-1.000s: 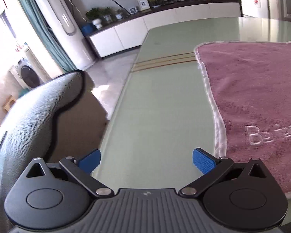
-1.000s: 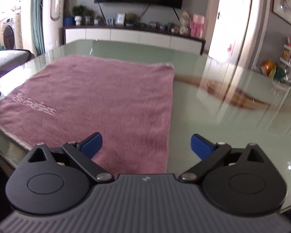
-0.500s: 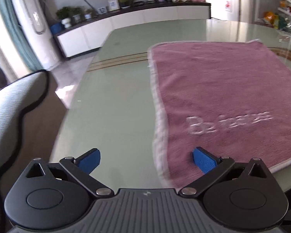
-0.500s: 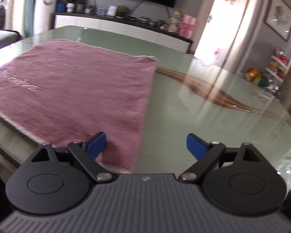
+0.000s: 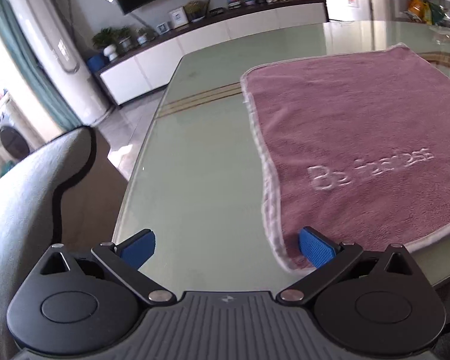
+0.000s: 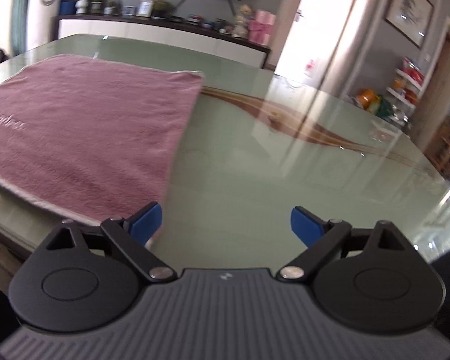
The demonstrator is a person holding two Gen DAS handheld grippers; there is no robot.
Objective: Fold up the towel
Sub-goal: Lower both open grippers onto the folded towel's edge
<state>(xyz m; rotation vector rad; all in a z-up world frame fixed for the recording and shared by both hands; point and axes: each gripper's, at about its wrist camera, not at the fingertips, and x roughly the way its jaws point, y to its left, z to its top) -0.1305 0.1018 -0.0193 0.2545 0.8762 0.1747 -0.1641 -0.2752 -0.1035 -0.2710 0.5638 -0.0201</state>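
Observation:
A pink towel (image 5: 360, 138) with raised lettering lies flat and unfolded on the green glass table (image 5: 195, 165). My left gripper (image 5: 227, 249) is open at the towel's near left corner, low over the table. Its right pad (image 5: 316, 250) sits over the corner's pale hem, and its left pad is over bare glass. In the right wrist view the towel (image 6: 84, 126) fills the left half. My right gripper (image 6: 226, 223) is open, nothing between its pads. Its left pad (image 6: 145, 220) is beside the towel's near right corner, and the rest hangs over bare table (image 6: 255, 165).
A grey chair back (image 5: 21, 195) stands close on the left of the table. The table's near edge runs just under both grippers. A white sideboard (image 5: 225, 30) with plants and a TV lines the far wall. Shelves (image 6: 405, 84) stand at the far right.
The right wrist view has swung right, so the towel slid left and its near right corner now lies by the left pad. The left view turned toward the towel's near left corner. Both stay open.

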